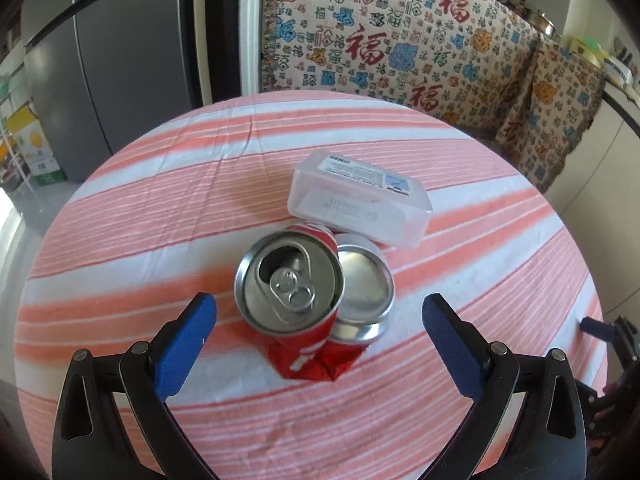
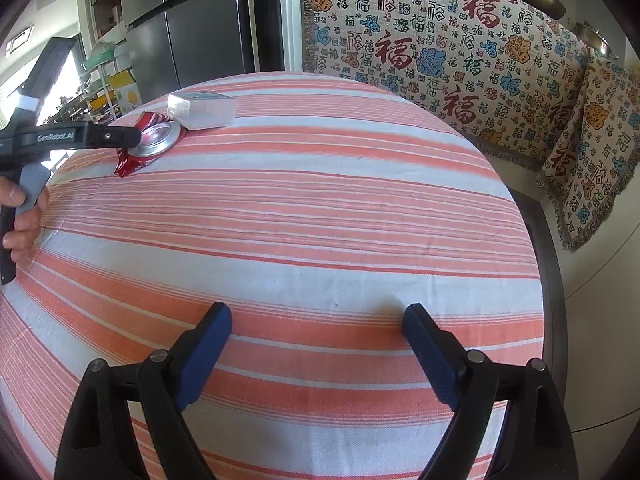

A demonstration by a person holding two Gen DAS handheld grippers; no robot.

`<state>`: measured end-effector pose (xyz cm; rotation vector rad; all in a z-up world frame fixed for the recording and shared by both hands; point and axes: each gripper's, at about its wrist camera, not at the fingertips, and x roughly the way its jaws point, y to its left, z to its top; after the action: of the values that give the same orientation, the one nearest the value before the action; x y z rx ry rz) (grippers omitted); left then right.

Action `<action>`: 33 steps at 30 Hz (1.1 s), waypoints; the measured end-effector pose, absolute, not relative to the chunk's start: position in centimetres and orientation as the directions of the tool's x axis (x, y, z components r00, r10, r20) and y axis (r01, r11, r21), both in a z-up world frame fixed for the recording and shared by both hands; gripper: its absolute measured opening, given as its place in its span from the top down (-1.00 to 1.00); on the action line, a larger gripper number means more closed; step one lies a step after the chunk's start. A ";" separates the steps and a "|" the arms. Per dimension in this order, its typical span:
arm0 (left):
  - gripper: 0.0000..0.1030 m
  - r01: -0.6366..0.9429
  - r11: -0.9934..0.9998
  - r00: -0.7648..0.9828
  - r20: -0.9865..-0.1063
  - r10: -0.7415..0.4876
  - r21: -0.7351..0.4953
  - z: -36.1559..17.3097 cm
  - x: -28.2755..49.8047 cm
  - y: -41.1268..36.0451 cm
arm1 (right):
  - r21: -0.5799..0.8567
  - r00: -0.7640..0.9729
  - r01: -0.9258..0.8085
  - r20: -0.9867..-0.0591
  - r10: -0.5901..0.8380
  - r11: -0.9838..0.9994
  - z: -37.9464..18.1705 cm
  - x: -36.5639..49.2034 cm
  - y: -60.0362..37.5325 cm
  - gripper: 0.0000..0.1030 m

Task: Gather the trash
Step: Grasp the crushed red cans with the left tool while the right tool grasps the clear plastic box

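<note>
A crushed red soda can (image 1: 304,304) lies folded on the striped tablecloth, its opened top and its silver base both facing up. A clear plastic box (image 1: 360,200) with a label rests just behind it, touching or nearly touching. My left gripper (image 1: 320,312) is open, its blue fingers (image 1: 188,340) on either side of the can, not touching it. In the right wrist view the can (image 2: 156,140) and the box (image 2: 204,110) sit far left. My right gripper (image 2: 316,320) is open and empty over bare cloth, well away from them.
The round table (image 2: 320,220) carries a pink and white striped cloth. A patterned cloth covers a bench (image 1: 400,40) behind the table. A grey fridge (image 1: 120,60) stands at the back left. The left gripper's body and the person's hand (image 2: 24,216) show at the left.
</note>
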<state>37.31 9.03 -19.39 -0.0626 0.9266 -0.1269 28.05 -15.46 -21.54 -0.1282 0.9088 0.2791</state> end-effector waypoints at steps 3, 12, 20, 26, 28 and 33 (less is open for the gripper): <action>-0.99 0.069 0.991 0.590 -0.797 -0.131 -0.112 -20.2 38.2 9.3 | 0.008 0.580 -0.292 -0.793 0.184 0.956 -21.5 28.1 -15.4 -0.76; -0.11 0.095 0.989 0.610 -0.779 -0.147 -0.113 -20.2 37.7 9.3 | 0.009 0.578 -0.292 -0.795 0.184 0.956 -21.3 28.1 -15.4 -0.76; -0.05 0.083 0.990 0.577 -0.804 -0.144 -0.117 -18.9 32.8 10.2 | 0.011 0.576 -0.293 -0.797 0.185 0.956 -21.1 28.3 -15.5 -0.76; -0.05 0.099 0.992 0.546 -0.830 -0.116 -0.074 -18.9 26.2 9.3 | 0.014 0.574 -0.294 -0.797 0.188 0.956 -21.0 28.4 -15.3 -0.76; -0.05 0.087 0.995 0.563 -0.821 -0.096 -0.056 -19.0 24.7 9.4 | 0.016 0.572 -0.296 -0.798 0.190 0.955 -21.0 28.5 -15.2 -0.77; -0.06 0.042 0.991 0.583 -0.803 -0.124 -0.123 -19.4 24.1 10.6 | 0.029 0.509 -0.370 -0.830 0.228 0.929 -20.6 30.7 -13.9 -0.77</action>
<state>24.06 10.64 -19.42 -0.0947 0.9439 -0.0970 30.71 -13.95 -20.60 -0.1593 0.9728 0.3618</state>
